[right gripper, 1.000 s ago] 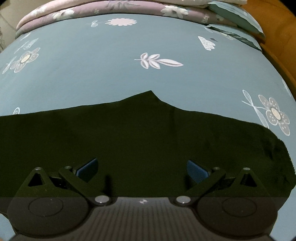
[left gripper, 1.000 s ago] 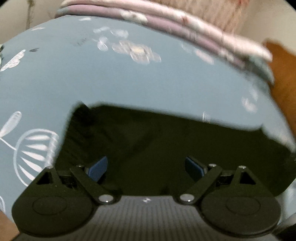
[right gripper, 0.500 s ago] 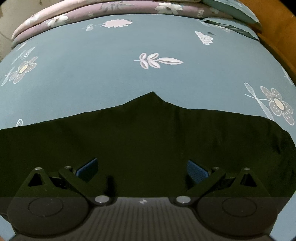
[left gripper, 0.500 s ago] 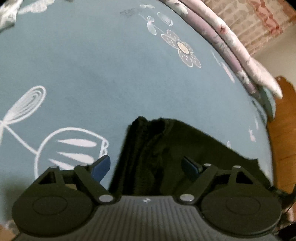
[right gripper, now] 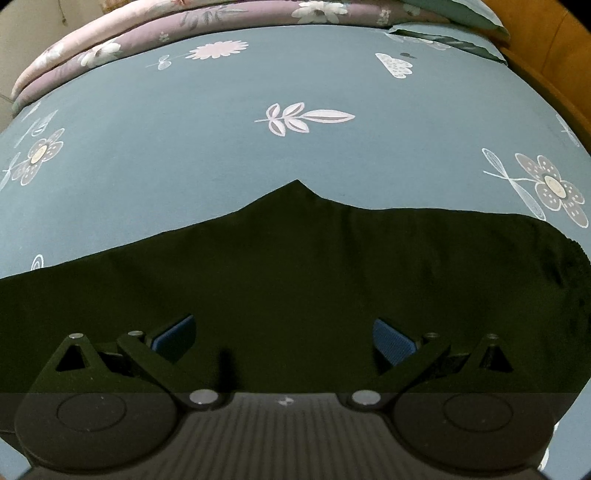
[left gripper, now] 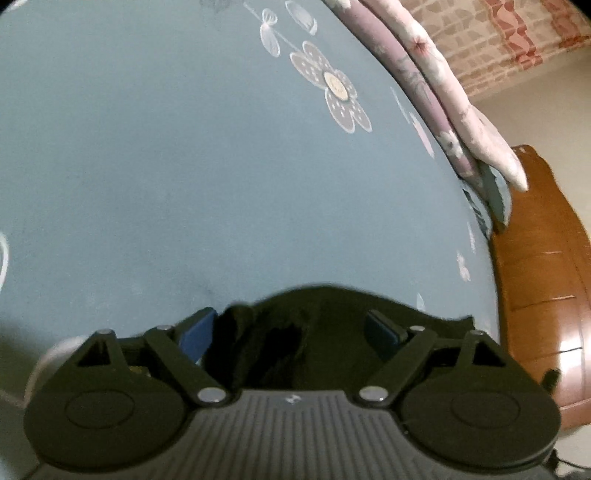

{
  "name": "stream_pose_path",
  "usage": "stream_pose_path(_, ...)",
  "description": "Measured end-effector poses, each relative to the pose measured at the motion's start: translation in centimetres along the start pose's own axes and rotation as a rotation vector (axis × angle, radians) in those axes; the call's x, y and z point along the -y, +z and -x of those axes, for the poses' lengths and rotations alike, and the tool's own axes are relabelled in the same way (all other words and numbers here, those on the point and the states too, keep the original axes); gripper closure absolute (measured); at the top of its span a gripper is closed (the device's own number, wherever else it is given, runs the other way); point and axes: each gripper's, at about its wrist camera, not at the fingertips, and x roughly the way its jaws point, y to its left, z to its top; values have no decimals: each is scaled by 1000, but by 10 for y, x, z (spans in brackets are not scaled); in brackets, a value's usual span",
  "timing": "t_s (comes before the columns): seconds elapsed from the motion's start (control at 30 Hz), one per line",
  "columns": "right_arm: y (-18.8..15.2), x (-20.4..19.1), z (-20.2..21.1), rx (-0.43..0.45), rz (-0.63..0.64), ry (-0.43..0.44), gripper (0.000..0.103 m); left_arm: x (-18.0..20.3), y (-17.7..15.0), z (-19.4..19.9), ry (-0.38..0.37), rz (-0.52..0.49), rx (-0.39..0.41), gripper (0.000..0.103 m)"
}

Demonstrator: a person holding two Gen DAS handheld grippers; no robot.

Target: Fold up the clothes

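A black garment (right gripper: 295, 266) lies spread flat across the blue flowered bedsheet (right gripper: 221, 155), with a pointed peak at its far edge. My right gripper (right gripper: 284, 338) is open and empty, low over the garment's near part. In the left wrist view the garment's end (left gripper: 306, 325) is bunched in folds between the fingers of my left gripper (left gripper: 291, 328), which is open and not closed on the cloth. The blue pads (left gripper: 195, 328) stand wide apart.
Folded pink and purple quilts (right gripper: 155, 33) lie along the far edge of the bed; they also show in the left wrist view (left gripper: 436, 88). A wooden bed frame (left gripper: 543, 280) runs along the right side. A patterned wall (left gripper: 498, 40) stands behind.
My left gripper has swung and moved toward the garment's end, so the cloth now sits bunched between its open fingers. The right gripper has barely moved.
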Motion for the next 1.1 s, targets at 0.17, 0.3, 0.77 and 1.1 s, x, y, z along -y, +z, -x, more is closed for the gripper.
stream_pose_path(0.17, -2, 5, -4, -14, -14, -9, 0, -12, -29, 13, -55, 60, -44, 16)
stream_pose_path(0.3, -1, 9, -8, -21, -30, 0, 0, -13, -22, 7, -77, 59, -41, 15)
stream_pose_path(0.77, -5, -8, -5, -8, 21, 23, 0, -16, -42, 14, -117, 70, -54, 11)
stream_pose_path(1.1, -6, -14, -12, -16, -23, 75, 0, 2, -40, 4, -61, -7, -45, 18)
